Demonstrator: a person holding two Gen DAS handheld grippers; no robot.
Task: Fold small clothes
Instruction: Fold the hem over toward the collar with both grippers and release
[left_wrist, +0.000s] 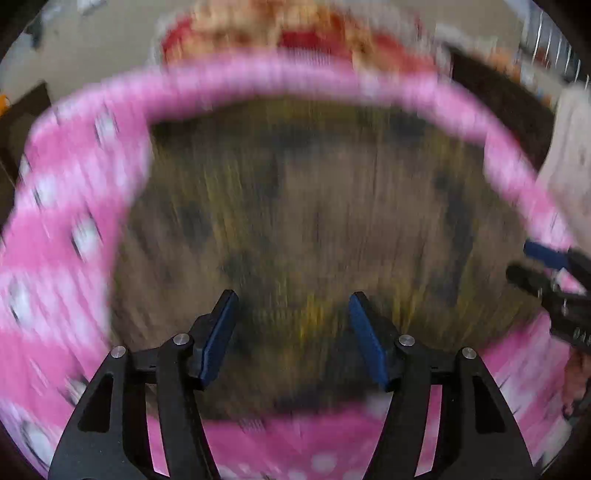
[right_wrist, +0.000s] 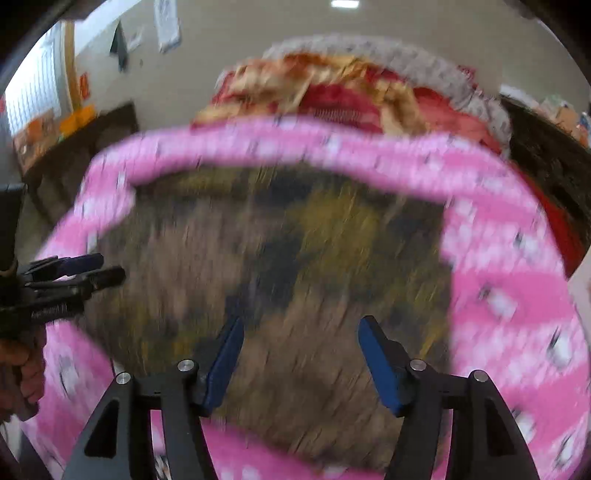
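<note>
Two blurred views: left wrist, left gripper (left_wrist: 293, 306) spread wide, empty, brown-olive garment (left_wrist: 306, 221) flat just ahead on pink cloth (left_wrist: 66, 229); right wrist, right gripper (right_wrist: 301, 332) likewise released, same garment (right_wrist: 280, 258) directly ahead.

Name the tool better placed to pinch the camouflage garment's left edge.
Likely left. The left tool hangs open right at the camouflage garment's left edge; the right tool is near the opposite edge.
</note>
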